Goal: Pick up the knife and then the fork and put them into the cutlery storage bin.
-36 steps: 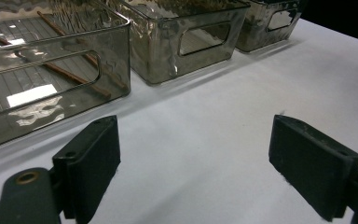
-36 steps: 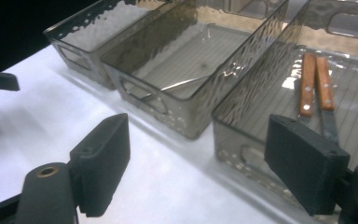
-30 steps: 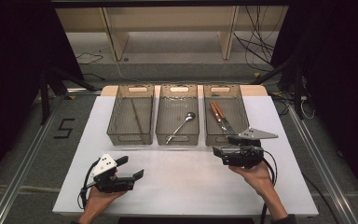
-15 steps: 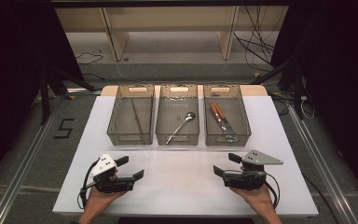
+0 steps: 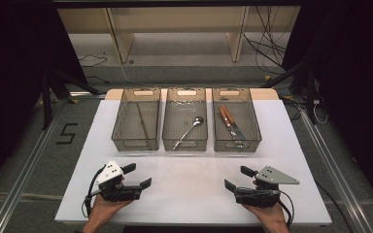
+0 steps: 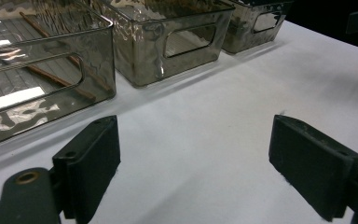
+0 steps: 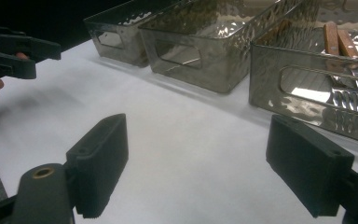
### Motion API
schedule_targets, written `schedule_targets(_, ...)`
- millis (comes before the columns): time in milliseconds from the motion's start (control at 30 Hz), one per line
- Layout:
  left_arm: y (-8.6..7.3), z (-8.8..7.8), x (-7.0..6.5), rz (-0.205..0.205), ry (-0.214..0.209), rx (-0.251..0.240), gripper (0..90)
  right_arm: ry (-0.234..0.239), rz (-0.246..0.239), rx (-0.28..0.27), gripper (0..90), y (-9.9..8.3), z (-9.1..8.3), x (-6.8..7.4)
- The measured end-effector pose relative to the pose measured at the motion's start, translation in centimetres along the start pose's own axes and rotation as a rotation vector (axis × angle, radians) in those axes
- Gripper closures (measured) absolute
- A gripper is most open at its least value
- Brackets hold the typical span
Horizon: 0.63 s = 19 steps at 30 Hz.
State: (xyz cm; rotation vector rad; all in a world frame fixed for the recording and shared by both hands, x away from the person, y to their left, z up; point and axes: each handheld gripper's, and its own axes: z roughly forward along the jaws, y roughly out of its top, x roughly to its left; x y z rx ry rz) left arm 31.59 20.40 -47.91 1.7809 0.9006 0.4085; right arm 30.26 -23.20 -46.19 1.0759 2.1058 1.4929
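Observation:
Three clear smoky bins stand in a row at the table's far side. The left bin [image 5: 136, 119] holds thin brown chopsticks [image 5: 143, 121], the middle bin [image 5: 186, 118] a metal spoon [image 5: 189, 131], the right bin [image 5: 235, 118] a fork and knife with wooden handles [image 5: 230, 124]. My left gripper [image 5: 137, 175] rests near the front left of the white table, open and empty [image 6: 193, 163]. My right gripper [image 5: 236, 177] sits at the front right, also open with nothing between its jaws [image 7: 196, 168].
The white tabletop [image 5: 189, 179] stretches bare between the two grippers and the bins. Dark floor, rails and cables surround the table; a shelf unit [image 5: 175, 29] stands beyond the far edge.
My right gripper has drawn back from beside the right bin to the table's front right edge. The left gripper has stayed put.

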Motion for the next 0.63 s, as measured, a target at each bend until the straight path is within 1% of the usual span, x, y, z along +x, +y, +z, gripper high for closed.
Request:
schedule_targets(467, -0.03, 0.10, -0.03, 0.001, -0.002, 0.002, 16.3, -0.012, 0.001, -0.008, 21.9, -0.04, 0.00, -0.26)
schedule_targets(633, -0.03, 0.08, -0.01, 0.000, -0.002, 0.002, 16.3, -0.009, 0.001, -0.001, 22.0, -0.10, 0.11, -0.24)
